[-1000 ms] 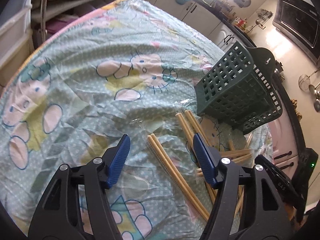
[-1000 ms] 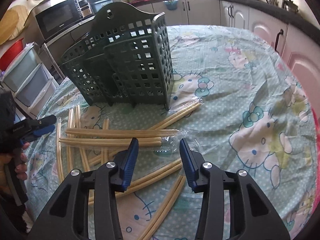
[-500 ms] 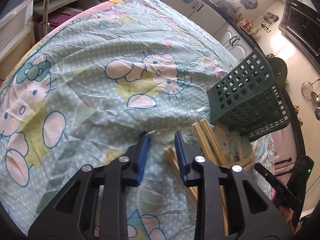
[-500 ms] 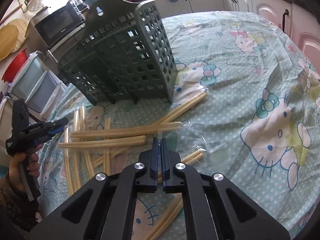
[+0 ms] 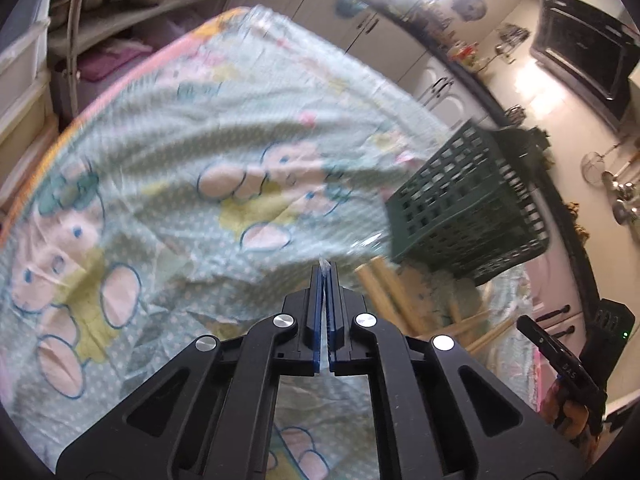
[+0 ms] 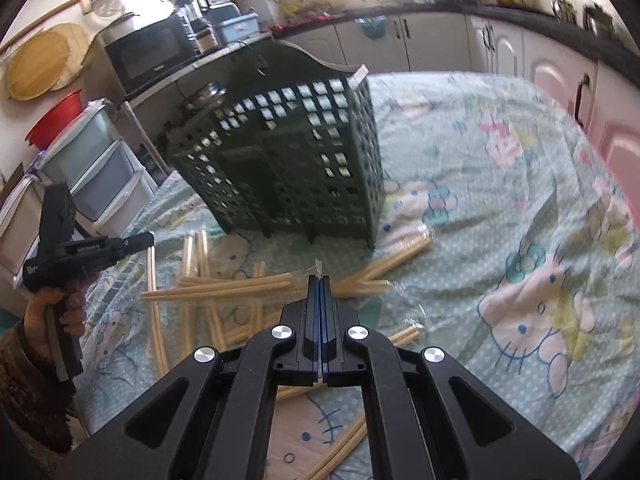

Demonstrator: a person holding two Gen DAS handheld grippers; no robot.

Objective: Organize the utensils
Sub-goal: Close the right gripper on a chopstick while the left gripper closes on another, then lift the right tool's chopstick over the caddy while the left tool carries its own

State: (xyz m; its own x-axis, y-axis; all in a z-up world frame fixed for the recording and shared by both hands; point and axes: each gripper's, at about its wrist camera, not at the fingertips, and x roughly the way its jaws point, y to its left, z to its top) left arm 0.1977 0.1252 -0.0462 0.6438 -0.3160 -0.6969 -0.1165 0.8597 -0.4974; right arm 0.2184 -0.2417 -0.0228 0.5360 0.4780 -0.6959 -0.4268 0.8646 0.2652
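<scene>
Several wooden chopstick pairs in clear plastic sleeves [image 6: 224,288] lie scattered on the table before a dark green slotted utensil holder [image 6: 304,168]. My right gripper [image 6: 319,280] is shut on the clear end of a sleeve, lifted above the pile. My left gripper [image 5: 325,268] is shut on the clear end of another chopstick sleeve; its sticks [image 5: 384,292] run back on the right of the jaws. The holder [image 5: 468,208] stands to its right. The left gripper also shows in the right wrist view [image 6: 136,242].
The round table wears a Hello Kitty cloth [image 5: 168,168]. Plastic drawers [image 6: 96,176] and a microwave [image 6: 148,56] stand beyond the table's left edge. Cabinets [image 6: 552,80] lie behind it.
Both grippers went from open to shut, each pinching a plastic sleeve end. Both have since lifted away from the table; the left view is blurred by motion.
</scene>
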